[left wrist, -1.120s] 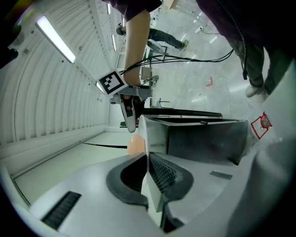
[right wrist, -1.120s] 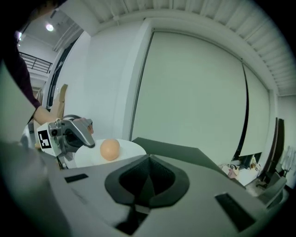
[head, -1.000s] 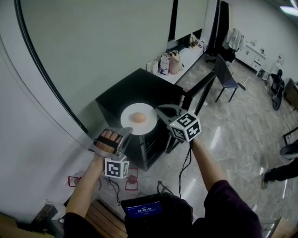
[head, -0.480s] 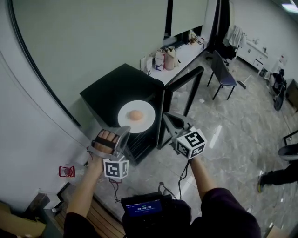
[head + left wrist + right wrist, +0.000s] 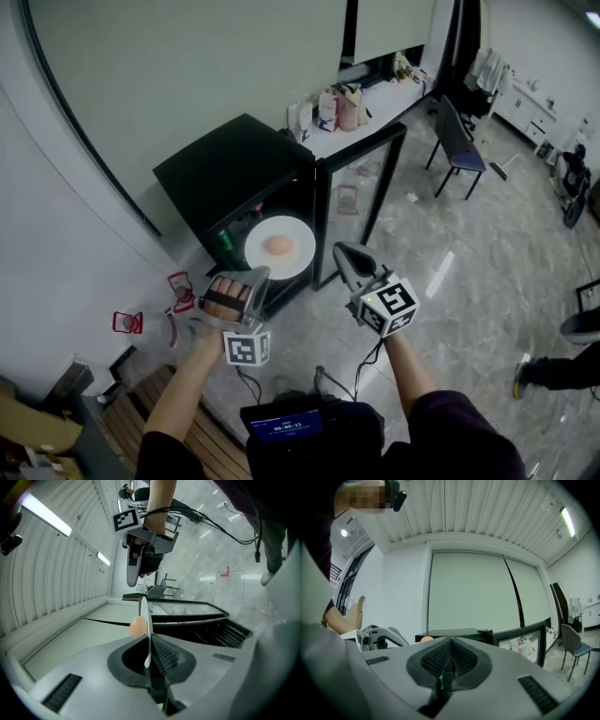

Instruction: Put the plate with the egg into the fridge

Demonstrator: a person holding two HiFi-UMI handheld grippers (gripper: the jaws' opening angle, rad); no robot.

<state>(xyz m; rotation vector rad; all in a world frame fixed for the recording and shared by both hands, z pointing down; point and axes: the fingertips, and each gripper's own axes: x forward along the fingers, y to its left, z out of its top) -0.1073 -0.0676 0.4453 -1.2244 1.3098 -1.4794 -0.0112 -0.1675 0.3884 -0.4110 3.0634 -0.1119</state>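
A white plate (image 5: 291,262) carrying a brown egg (image 5: 278,246) hangs in front of the open black fridge (image 5: 234,173). My left gripper (image 5: 256,277) is shut on the plate's near-left rim. In the left gripper view the plate (image 5: 146,620) stands edge-on between the shut jaws of the left gripper (image 5: 150,654), with the egg (image 5: 138,626) on its left face. My right gripper (image 5: 343,255) is shut on nothing, just right of the plate and apart from it. In the right gripper view the right gripper (image 5: 449,662) shows pads pressed together, with the egg (image 5: 425,639) peeking beyond.
The fridge's glass door (image 5: 361,202) stands open to the right, with wire shelves (image 5: 220,632) inside. Bags (image 5: 337,105) sit on a white ledge behind it. A chair (image 5: 459,141) stands on the tiled floor. Red items (image 5: 127,322) lie by the wall at left. A person's leg (image 5: 562,366) shows at the right edge.
Both grippers and the plate have come down from above the fridge's top to its open front. The right gripper, close to the plate's right rim before, now sits apart from it.
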